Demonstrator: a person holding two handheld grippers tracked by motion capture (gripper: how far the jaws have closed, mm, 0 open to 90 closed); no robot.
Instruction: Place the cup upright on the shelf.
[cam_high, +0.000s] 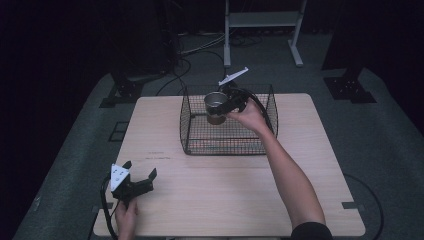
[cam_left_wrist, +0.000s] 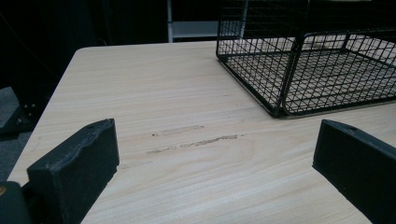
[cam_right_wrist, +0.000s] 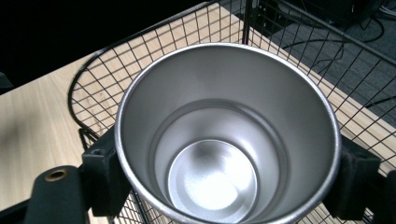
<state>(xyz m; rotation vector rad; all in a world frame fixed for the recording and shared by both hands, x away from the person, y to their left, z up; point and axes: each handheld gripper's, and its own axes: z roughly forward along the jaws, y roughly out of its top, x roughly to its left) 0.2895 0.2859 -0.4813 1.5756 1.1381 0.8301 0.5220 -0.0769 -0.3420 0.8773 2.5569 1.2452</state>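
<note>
Your right gripper pinches the steel cup above the wire basket. Your left gripper rests on the table, jaws spread

In the right gripper view the steel cup hides the inner faces of both black jaws, so the contact on its wall sits out of sight, and its lower rim runs off the bottom edge. The wire basket is cut by the top and right edges there, its floor mostly masked by the cup. In the left gripper view the basket runs off the top and right edges, and the right jaw is clipped at the corner. In the high view the cup's base is too small and dim to tell whether it touches the basket floor; the left hand is cut off by the bottom edge.
</note>
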